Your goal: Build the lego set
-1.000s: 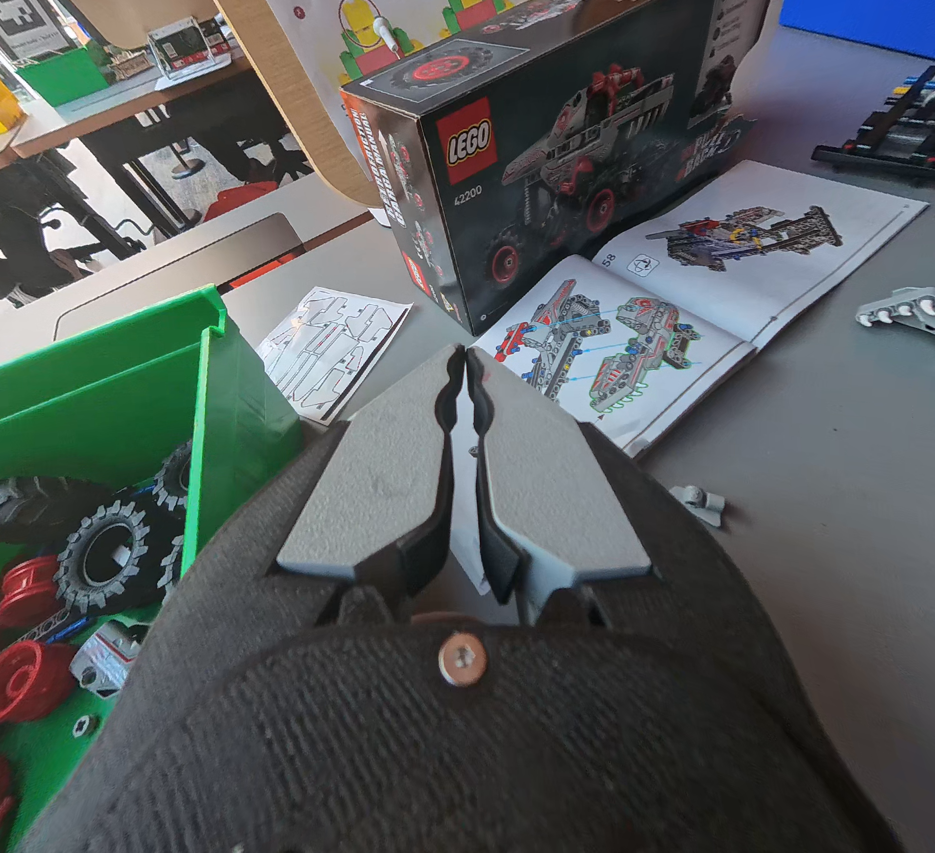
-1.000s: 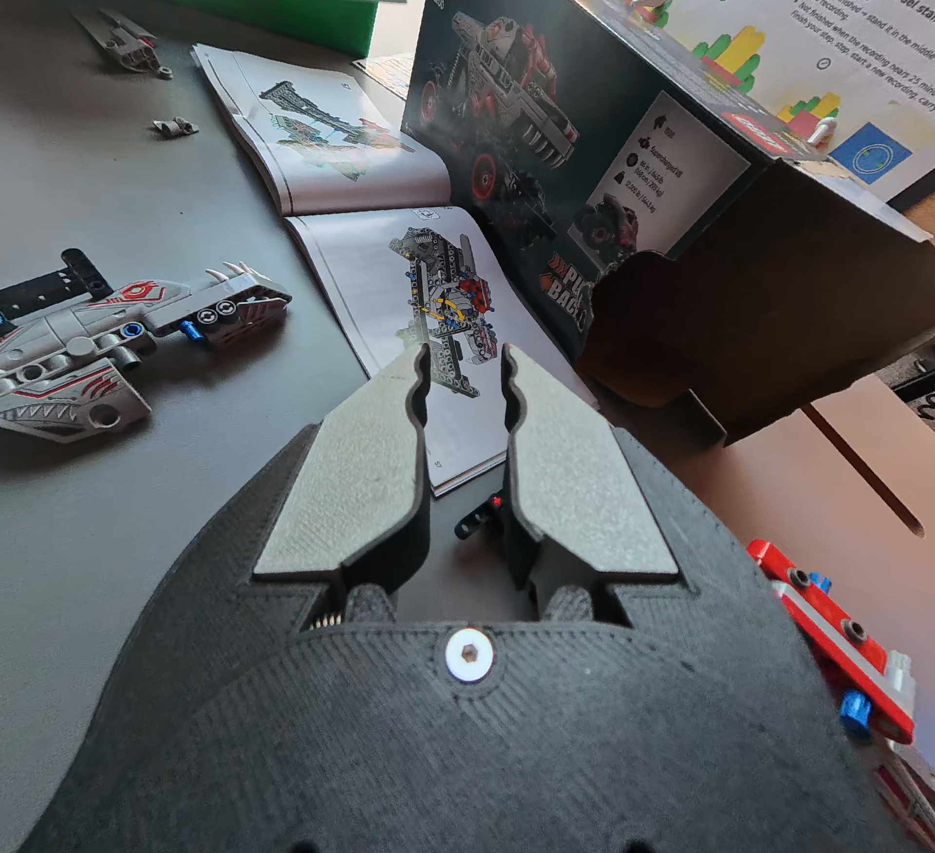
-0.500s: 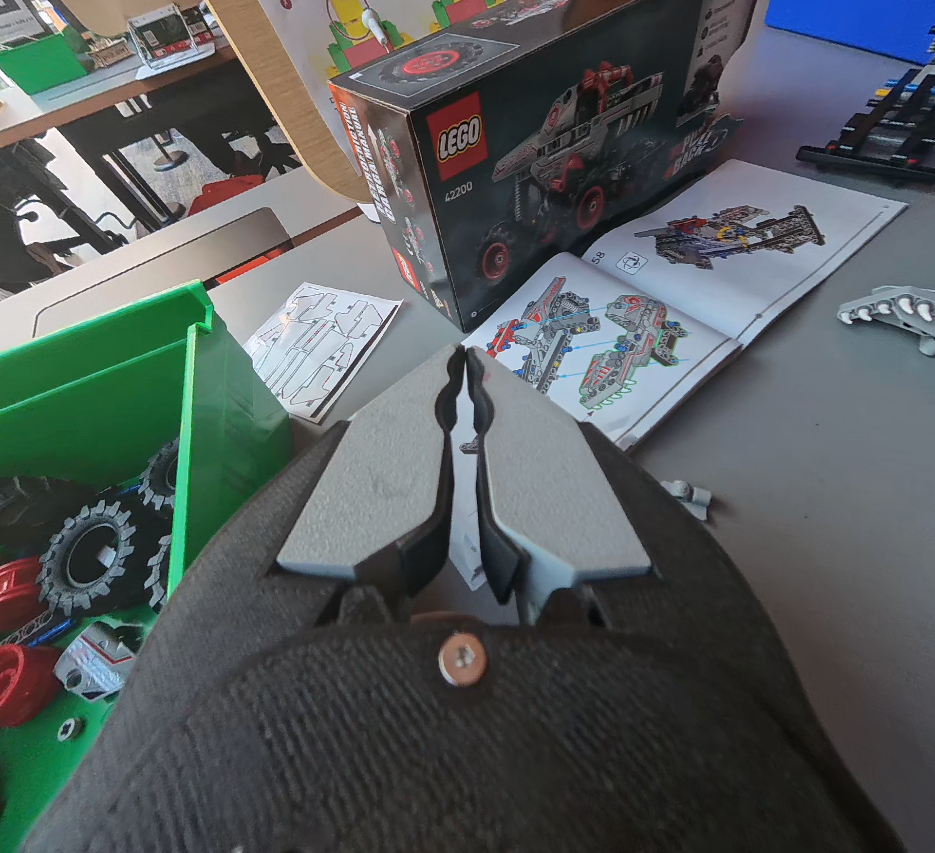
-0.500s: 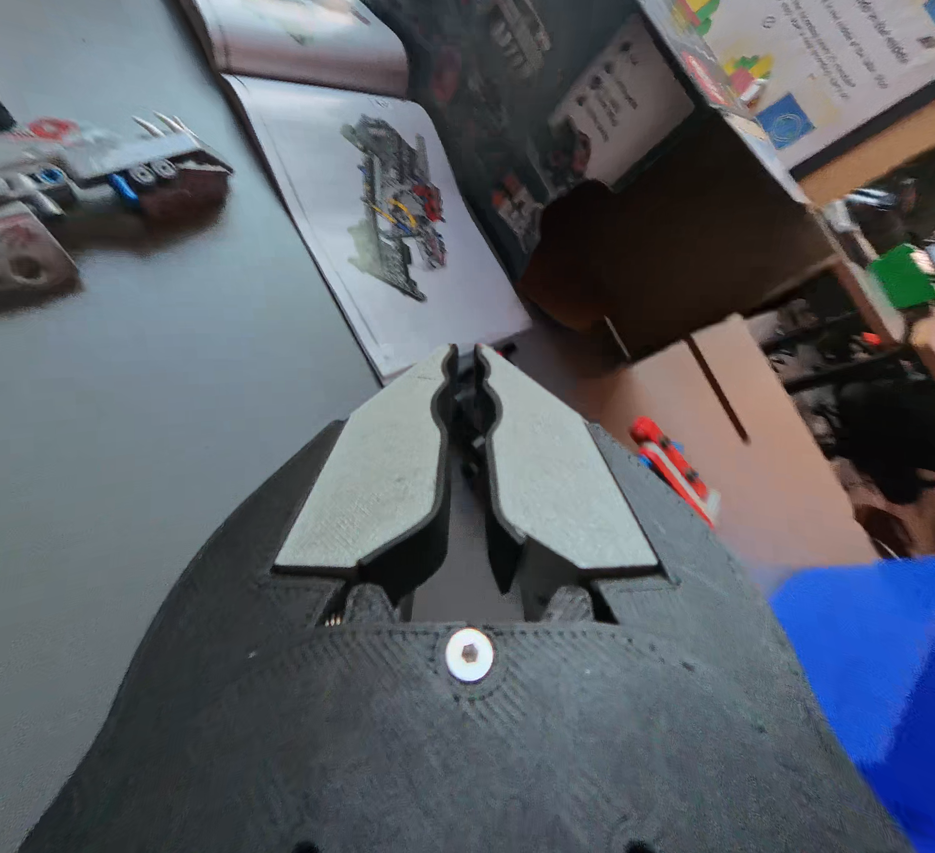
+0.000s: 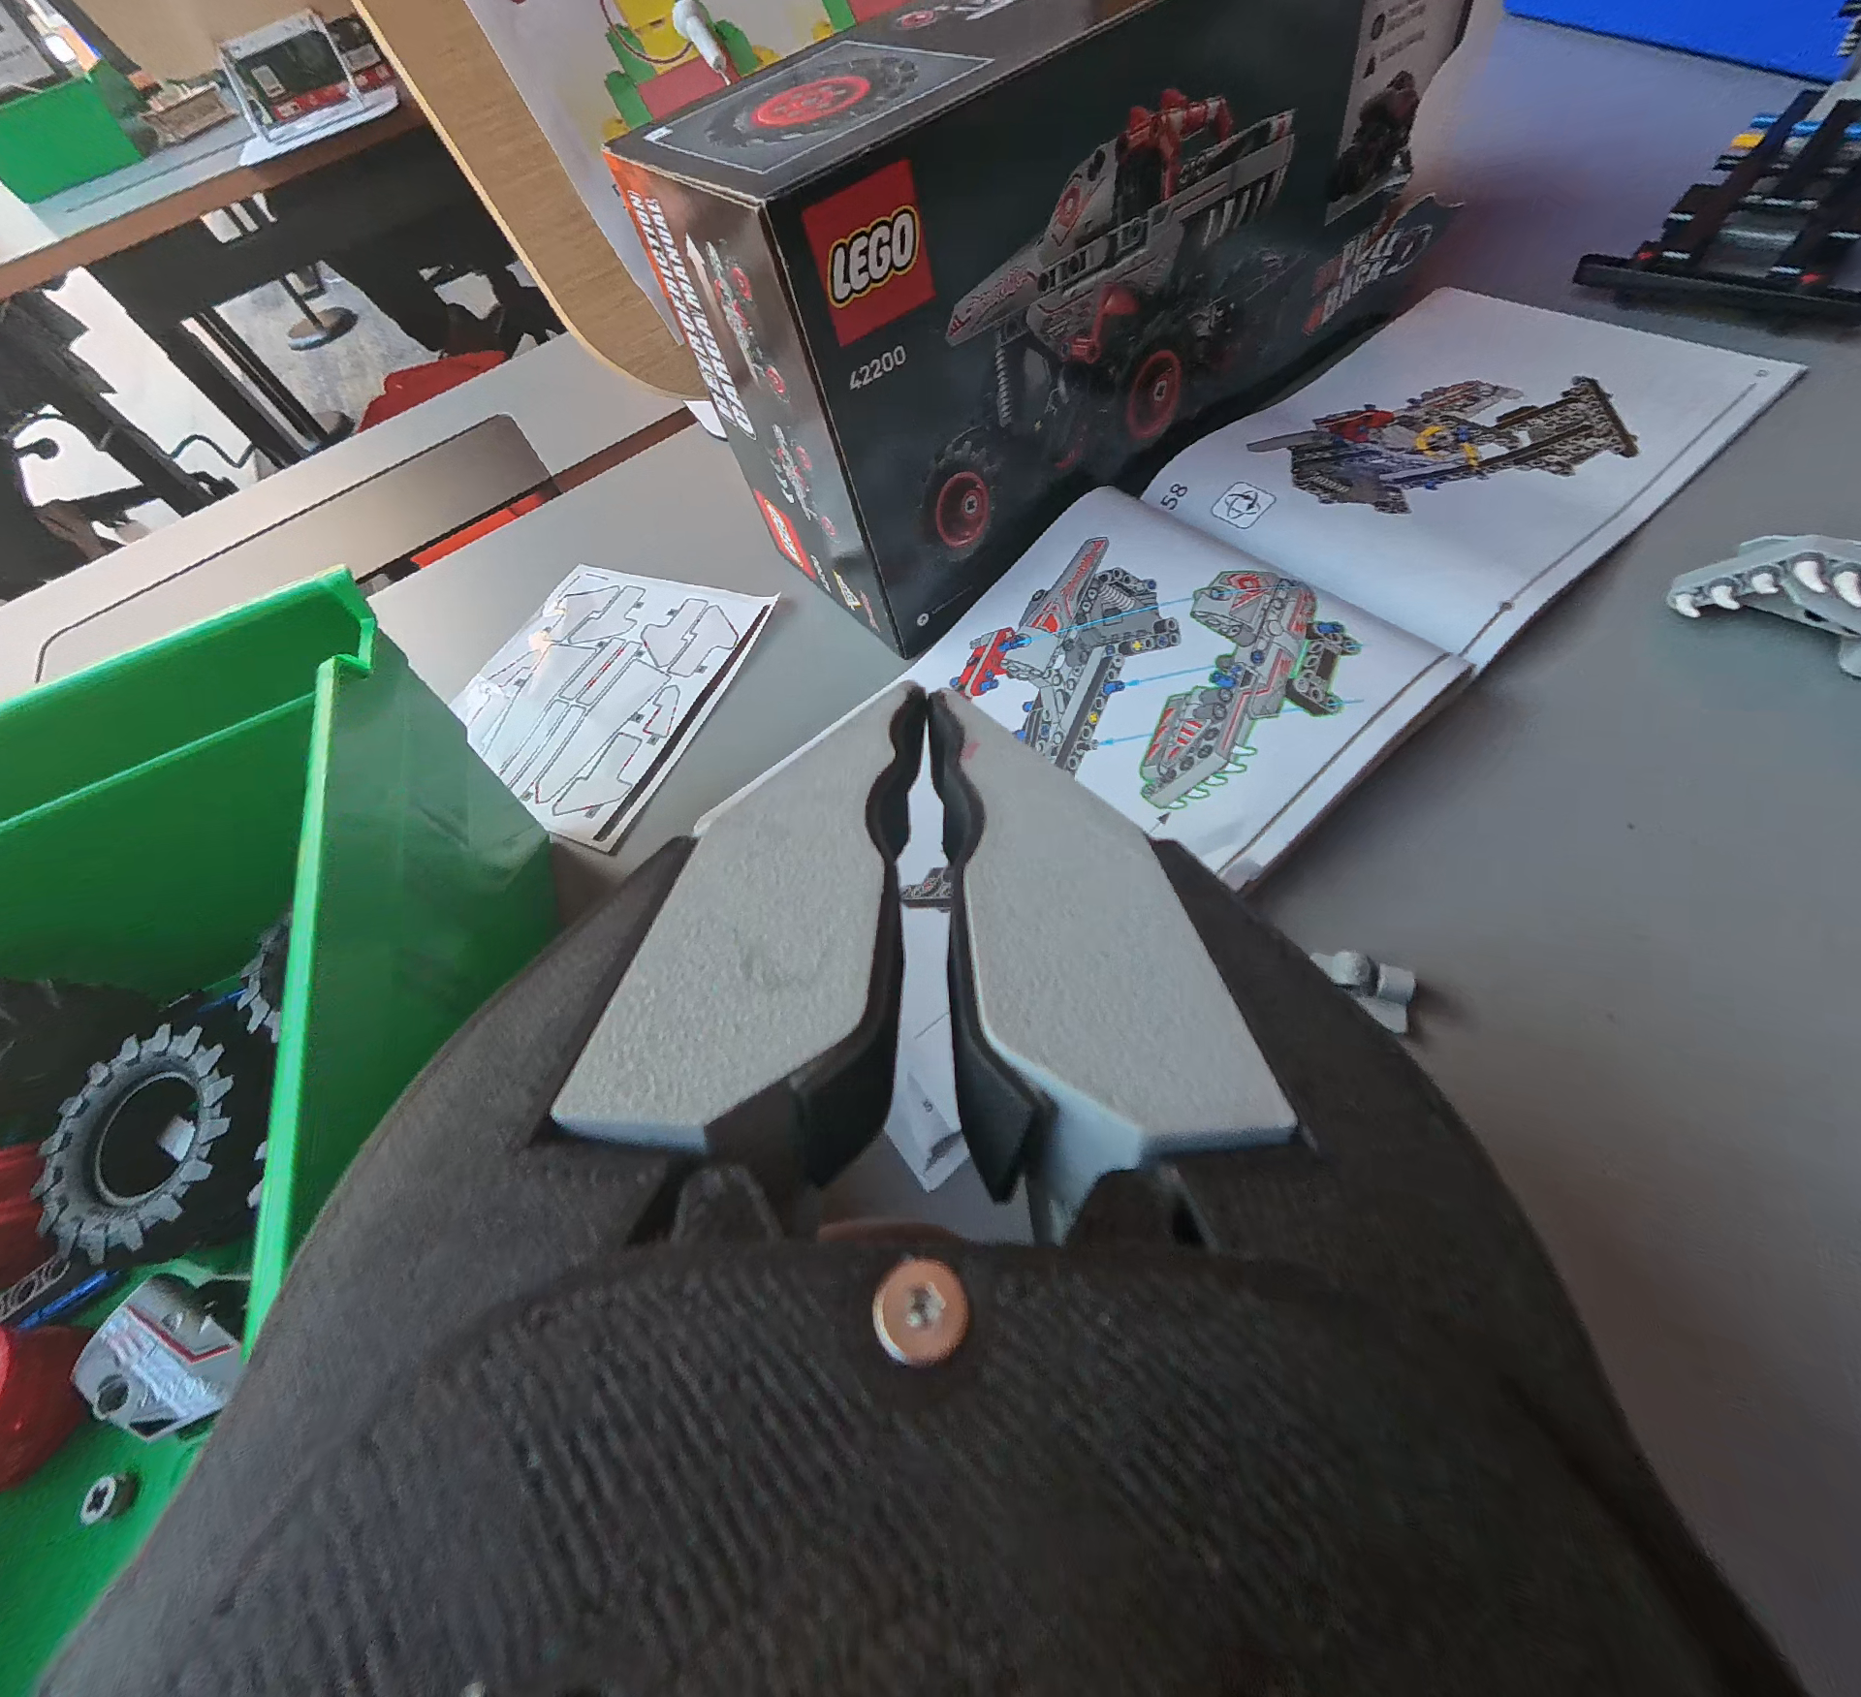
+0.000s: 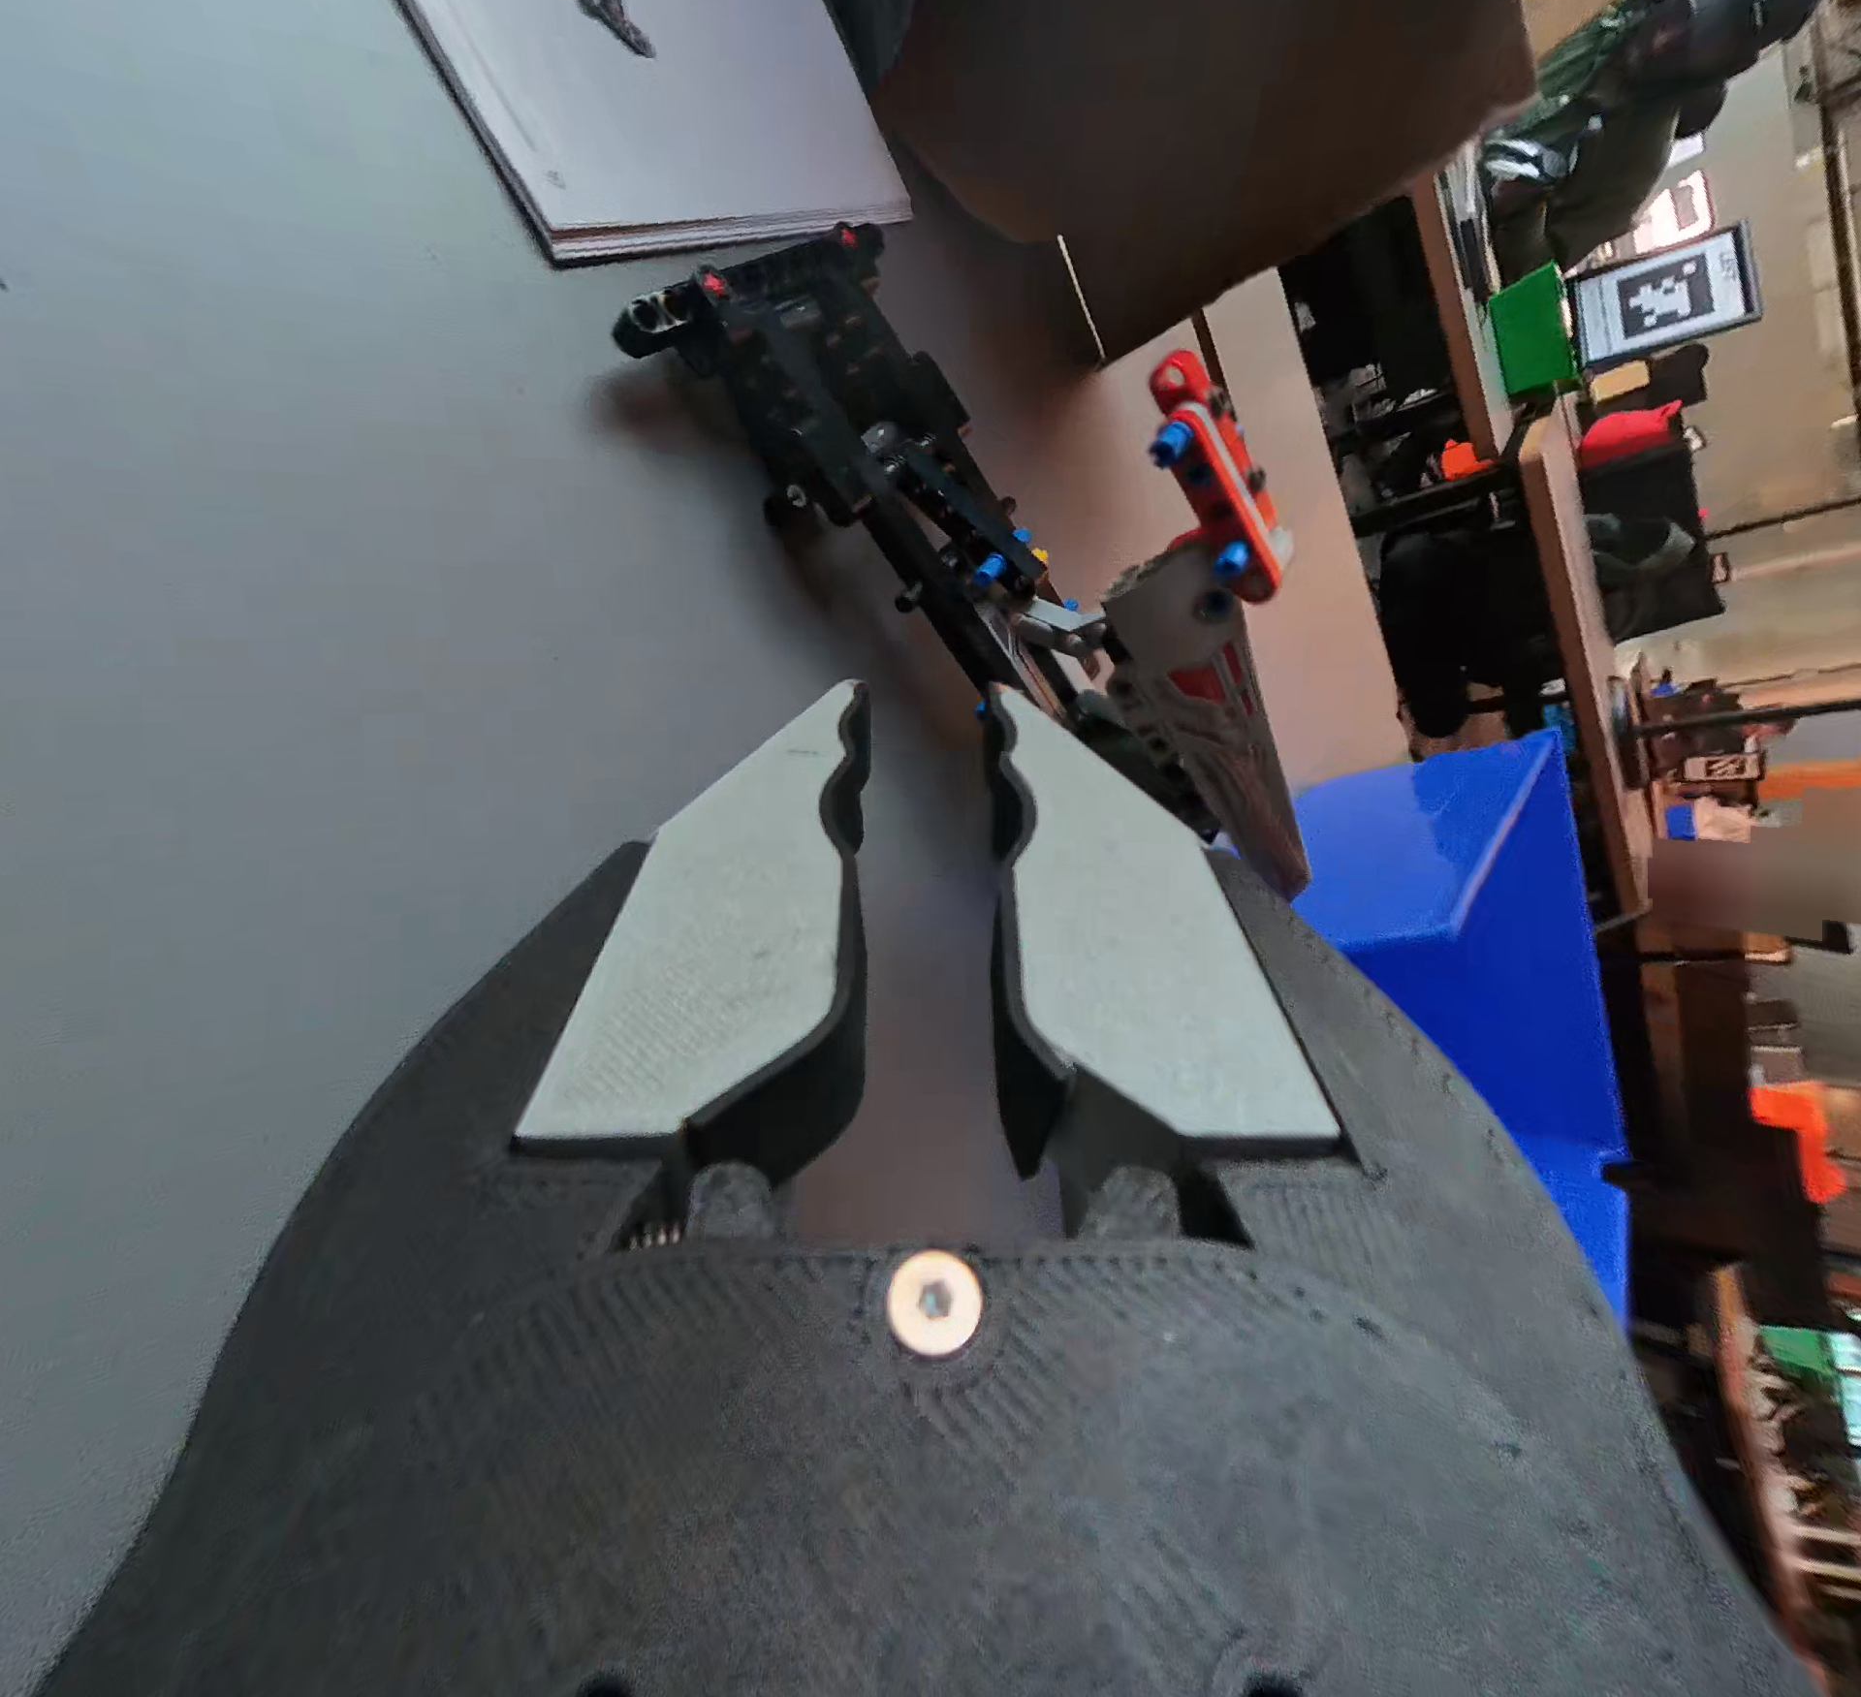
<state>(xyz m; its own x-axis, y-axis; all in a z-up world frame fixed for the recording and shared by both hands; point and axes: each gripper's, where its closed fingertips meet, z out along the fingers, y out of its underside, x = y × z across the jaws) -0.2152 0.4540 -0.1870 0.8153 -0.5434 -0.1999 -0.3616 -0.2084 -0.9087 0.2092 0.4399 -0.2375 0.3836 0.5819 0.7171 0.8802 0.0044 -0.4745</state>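
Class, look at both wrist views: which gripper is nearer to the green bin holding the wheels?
Left. The left gripper, shut, sits right beside the green bin, whose wall stands just to its left. The right gripper, open, faces a black chassis assembly; no green bin shows there.

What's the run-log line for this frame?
left tool: shut, empty, over instruction booklet | right tool: open, empty, facing black chassis assembly on table | wheels in green bin

Left claw (image 5: 927, 710): black ribbed printed body; two flat grey fingers, wavy black inner edges; copper-toned cross-head screw.
Right claw (image 6: 924, 714): same black body, grey fingers; silver hex-socket screw.
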